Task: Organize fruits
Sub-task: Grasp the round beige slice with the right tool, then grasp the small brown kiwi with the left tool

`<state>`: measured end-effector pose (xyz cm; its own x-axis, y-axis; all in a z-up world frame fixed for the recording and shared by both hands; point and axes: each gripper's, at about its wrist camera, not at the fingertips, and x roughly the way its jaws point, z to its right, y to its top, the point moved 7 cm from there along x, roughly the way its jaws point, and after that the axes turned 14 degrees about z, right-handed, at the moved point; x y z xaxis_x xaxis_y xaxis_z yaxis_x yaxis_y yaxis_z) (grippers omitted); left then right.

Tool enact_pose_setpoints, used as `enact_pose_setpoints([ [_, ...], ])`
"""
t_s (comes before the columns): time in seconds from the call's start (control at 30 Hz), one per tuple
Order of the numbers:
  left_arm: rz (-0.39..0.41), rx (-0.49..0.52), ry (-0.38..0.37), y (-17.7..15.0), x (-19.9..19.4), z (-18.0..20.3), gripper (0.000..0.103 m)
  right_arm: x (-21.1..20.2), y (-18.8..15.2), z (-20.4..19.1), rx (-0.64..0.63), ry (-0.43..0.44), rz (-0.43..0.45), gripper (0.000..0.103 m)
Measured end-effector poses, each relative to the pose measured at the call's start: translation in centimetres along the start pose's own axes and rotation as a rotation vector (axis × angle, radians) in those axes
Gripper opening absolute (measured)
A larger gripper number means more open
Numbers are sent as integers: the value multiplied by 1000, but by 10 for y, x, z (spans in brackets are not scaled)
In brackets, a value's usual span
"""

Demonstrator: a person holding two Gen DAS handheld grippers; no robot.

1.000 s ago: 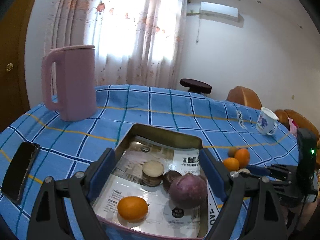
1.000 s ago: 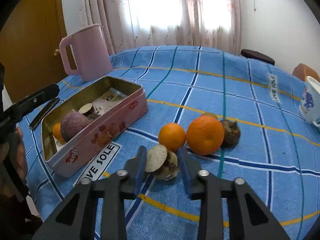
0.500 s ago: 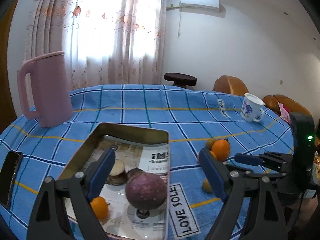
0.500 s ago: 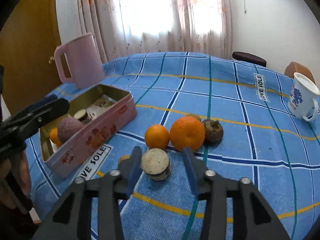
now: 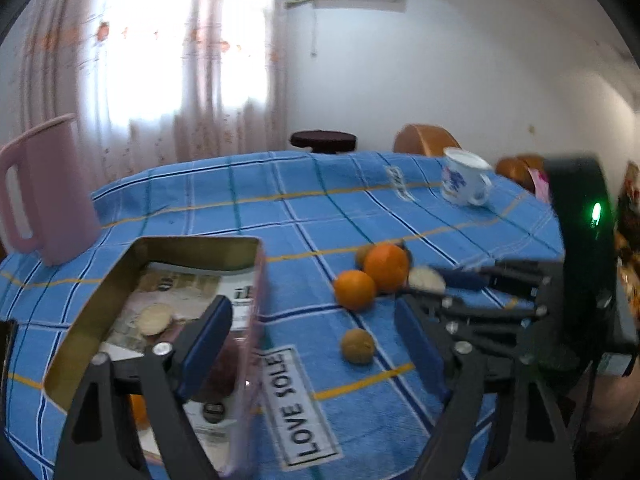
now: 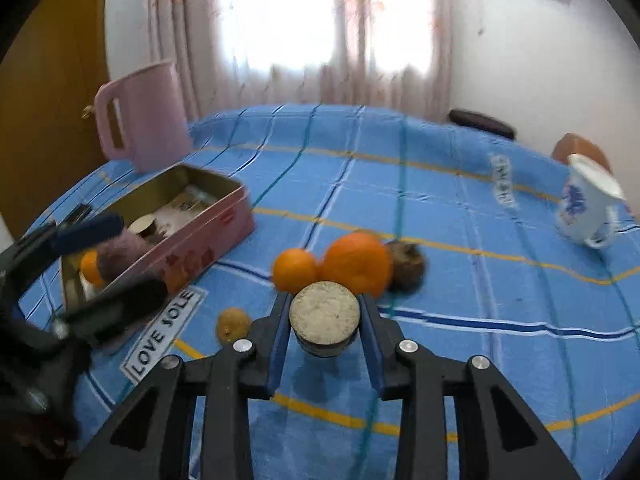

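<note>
Your right gripper (image 6: 325, 316) is clamped on a cut fruit piece (image 6: 325, 310), pale face up, raised just clear of the blue checked tablecloth (image 6: 460, 280), near two oranges (image 6: 356, 262). Your left gripper (image 5: 316, 336) has its jaws wide and closing, nothing between them, over the right wall of the pink tin (image 5: 256, 280). A small brown fruit (image 5: 357, 345) lies just right of the tin.

Tin (image 6: 208, 236) left of oranges (image 6: 356, 264) (jug (image 6: 140, 116) behind tin).
</note>
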<state>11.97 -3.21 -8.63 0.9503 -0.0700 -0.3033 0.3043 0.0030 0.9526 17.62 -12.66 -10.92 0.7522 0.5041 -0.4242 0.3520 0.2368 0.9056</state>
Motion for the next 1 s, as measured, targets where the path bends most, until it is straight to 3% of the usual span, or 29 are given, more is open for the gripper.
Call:
enact_pose_setpoints([
  [0.17, -79, 51, -35, -11, 18, 20, 56, -8, 3, 22, 30, -43, 29, 35],
  [0.3, -141, 62, -72, -18, 29, 30, 54, -10, 4, 23, 32, -38, 40, 35],
  [0.47, -215, 40, -101, -27, 42, 34, 42, -10, 3, 26, 53, -27, 45, 35],
  [0.93, -323, 61, -88, -43, 63, 35, 42, -11, 3, 25, 62, -18, 44, 35],
  [1.0, -325, 54, -86, -43, 63, 32, 36, -11, 4, 24, 56, -18, 50, 35],
])
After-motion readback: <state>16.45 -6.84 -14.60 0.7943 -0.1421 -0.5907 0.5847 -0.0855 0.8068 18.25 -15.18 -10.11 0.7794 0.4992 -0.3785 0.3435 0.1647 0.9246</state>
